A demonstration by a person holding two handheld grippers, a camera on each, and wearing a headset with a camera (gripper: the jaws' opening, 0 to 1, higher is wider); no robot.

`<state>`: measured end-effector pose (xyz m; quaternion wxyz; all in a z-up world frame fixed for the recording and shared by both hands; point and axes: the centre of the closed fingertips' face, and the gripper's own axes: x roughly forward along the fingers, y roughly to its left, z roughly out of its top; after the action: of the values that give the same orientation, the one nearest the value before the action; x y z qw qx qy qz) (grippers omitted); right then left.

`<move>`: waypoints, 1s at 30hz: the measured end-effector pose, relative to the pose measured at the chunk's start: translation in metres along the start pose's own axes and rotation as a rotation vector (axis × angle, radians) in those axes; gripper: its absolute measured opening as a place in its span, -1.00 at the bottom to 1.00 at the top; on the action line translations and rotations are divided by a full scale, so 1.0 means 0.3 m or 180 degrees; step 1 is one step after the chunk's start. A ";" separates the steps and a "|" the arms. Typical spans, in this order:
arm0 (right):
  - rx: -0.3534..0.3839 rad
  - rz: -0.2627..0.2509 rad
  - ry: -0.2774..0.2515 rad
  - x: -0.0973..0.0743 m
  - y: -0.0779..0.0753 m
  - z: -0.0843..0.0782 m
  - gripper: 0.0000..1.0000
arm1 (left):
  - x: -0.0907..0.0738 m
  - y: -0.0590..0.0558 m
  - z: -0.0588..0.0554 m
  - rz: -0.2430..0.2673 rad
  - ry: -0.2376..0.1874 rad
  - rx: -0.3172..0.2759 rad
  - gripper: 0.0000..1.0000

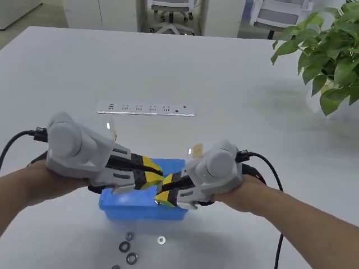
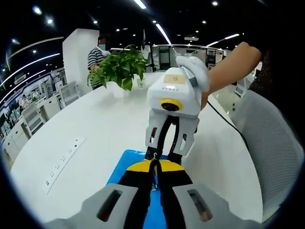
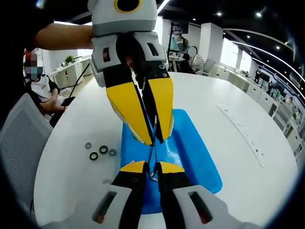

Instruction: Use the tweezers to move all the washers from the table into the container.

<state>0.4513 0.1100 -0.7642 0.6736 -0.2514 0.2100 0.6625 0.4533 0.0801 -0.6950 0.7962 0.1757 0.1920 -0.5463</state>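
The washers (image 1: 124,246) lie loose on the table (image 1: 224,84) at the bottom of the head view, just in front of the blue container (image 1: 168,213). I see none inside it, so I judge the moving hasn't begun. Over it, my left gripper (image 3: 152,139) and right gripper (image 3: 152,168) are both clenched on the tweezers (image 3: 153,153).

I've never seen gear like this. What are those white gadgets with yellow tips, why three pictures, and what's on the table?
No robot here: a person holds two hand grippers, each a two-jaw clamp. One picture comes from a headset camera looking down; the round ones come from cameras riding on the left gripper and the right gripper. Both are shut on thin metal tweezers, meeting above a blue container. Small washers lie on the white table near it; a power strip and a plant are there too.
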 end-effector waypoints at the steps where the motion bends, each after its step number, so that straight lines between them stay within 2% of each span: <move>1: -0.0003 0.0002 0.0000 0.000 0.001 0.001 -0.78 | 0.000 -0.001 0.000 -0.0006 0.0000 0.0013 -0.85; 13: 0.0008 -0.0054 -0.0024 -0.015 -0.005 0.013 -0.72 | -0.008 -0.006 0.009 -0.0012 -0.0018 0.0054 -0.89; 17: 0.0059 -0.0162 -0.0109 -0.044 -0.021 0.048 -0.63 | -0.024 -0.001 0.023 0.0045 -0.0025 0.0047 -0.90; 20: 0.0072 -0.0256 -0.0143 -0.072 -0.021 0.071 -0.54 | -0.044 0.002 0.047 0.0109 -0.0069 0.0034 -0.90; 23: 0.0102 -0.0352 -0.0162 -0.106 -0.009 0.091 -0.46 | -0.057 -0.004 0.065 0.0124 -0.0070 0.0033 -0.90; 25: 0.0150 -0.0474 -0.0152 -0.133 -0.009 0.097 -0.36 | -0.066 -0.009 0.077 0.0132 -0.0065 0.0038 -0.90; 30: 0.0212 -0.0601 -0.0136 -0.195 0.025 0.098 -0.21 | -0.096 -0.032 0.120 0.0168 -0.0092 0.0077 -0.90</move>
<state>0.4402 0.0821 -0.7054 0.7453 -0.2334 0.1930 0.5939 0.4389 0.0825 -0.6502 0.8108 0.1824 0.1692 -0.5298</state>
